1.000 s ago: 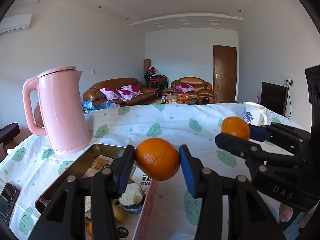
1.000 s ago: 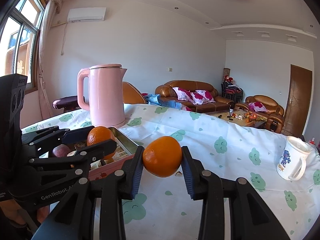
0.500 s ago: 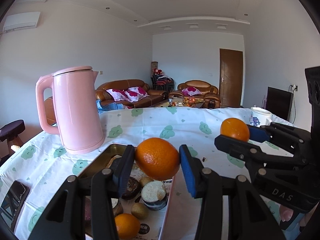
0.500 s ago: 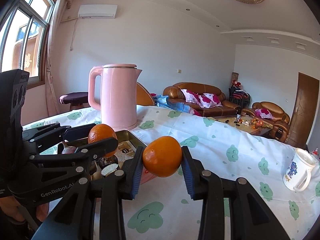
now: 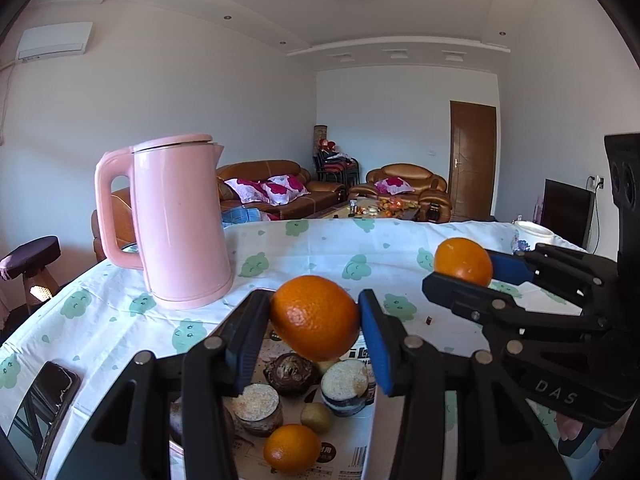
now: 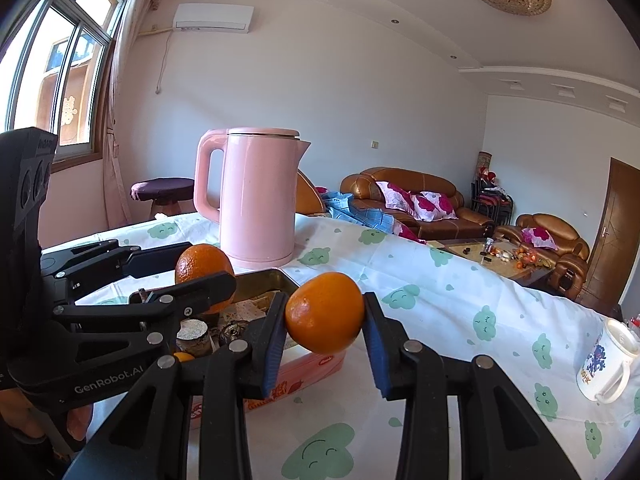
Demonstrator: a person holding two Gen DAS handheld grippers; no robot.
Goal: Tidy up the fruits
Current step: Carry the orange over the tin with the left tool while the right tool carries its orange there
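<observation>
On the far left of the left wrist view, a dark phone (image 5: 44,412) lies on the tabletop (image 5: 120,328); the right wrist view does not show it. Next comes one pink kettle (image 5: 180,220), upright on the cloth, seen in both views. Below it sits one tin (image 6: 280,278) (its pink side wall shows only in the right wrist view), holding a loose orange (image 5: 292,448), a small brownish fruit (image 5: 317,418), two round flat-topped pieces and a dark wrinkled lump. The left gripper (image 5: 314,320) has its fingers closed on an orange (image 5: 315,318), held in the air above the tin's contents. To its right the right gripper (image 6: 325,314) grips a second orange (image 6: 325,313), raised above the tabletop just beside the tin. That makes three oranges in all, two held and one in the tin. At the far right edge, one white mug (image 6: 608,360) with a blue print stands on the cloth, whole only in the right wrist view.
</observation>
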